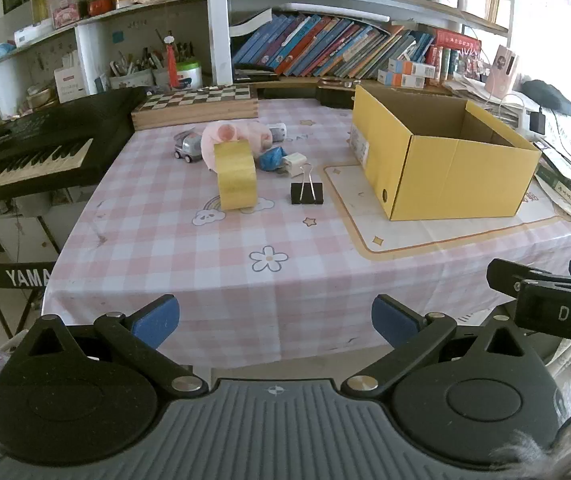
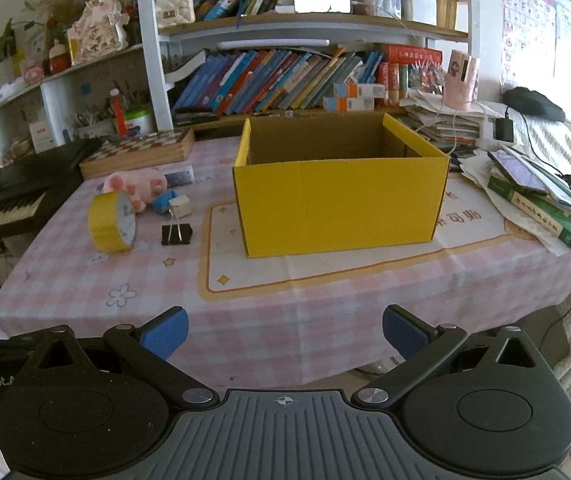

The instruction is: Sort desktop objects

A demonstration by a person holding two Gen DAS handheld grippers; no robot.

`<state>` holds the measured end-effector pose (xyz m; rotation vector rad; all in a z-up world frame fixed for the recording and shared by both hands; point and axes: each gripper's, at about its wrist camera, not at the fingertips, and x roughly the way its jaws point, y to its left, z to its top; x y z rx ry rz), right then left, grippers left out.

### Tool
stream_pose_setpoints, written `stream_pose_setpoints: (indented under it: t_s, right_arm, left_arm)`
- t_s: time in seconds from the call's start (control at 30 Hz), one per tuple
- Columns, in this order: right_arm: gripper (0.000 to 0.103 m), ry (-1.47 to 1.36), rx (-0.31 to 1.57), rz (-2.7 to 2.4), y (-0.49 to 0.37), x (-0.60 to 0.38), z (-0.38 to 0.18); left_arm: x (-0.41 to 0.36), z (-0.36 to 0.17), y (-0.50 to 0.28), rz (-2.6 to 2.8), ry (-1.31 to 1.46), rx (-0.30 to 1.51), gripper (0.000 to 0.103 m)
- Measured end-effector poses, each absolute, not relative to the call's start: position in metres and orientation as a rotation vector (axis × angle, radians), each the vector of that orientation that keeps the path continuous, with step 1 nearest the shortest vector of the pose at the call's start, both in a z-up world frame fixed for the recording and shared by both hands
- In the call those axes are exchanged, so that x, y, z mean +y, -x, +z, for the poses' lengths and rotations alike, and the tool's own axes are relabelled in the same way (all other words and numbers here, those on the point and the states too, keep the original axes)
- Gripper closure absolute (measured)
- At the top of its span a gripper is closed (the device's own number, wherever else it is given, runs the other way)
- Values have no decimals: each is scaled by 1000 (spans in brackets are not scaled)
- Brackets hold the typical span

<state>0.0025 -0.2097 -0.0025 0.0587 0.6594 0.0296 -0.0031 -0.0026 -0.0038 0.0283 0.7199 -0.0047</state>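
Both the left hand-held gripper (image 1: 273, 318) and right hand-held gripper (image 2: 285, 330) hang spread and empty before the checked worktop (image 1: 213, 280). The upright yellow tape roll (image 1: 236, 176), black binder clip (image 1: 306, 193) and neighbouring clutter lie left of the open yellow cardboard box (image 2: 341, 204). Best start with the nearest piece, pinching squarely.

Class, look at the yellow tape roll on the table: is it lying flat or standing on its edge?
Standing on edge. The tape roll rests on its rim on the tablecloth, its round white-cored face turned sideways.

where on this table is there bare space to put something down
The near strip of tablecloth, in front of the tape roll and binder clip, is bare. So is the mat before the yellow box. It is crowded behind the tape, around the pink plush.
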Motion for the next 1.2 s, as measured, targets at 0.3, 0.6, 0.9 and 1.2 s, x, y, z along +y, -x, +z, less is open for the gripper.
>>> stream_pose_setpoints:
  t_s: [0.3,0.6,0.9,1.2]
  right_arm:
    - [0,-60,670,33,-3,-208,-4]
    - [0,-56,672,35,-5,-205,-4]
    - [0,-50,673,28,-7,-203,-4]
    - [0,-50,673,30,-7,-203,-4]
  left_arm:
    - [-2,-4,3,-2,-29,721,0]
    - [-3,-5,3,-2,-29,722,0]
    - [-2,-5,4,-2,-29,722,0]
    - [0,-7,5,-8,-31,726,0]
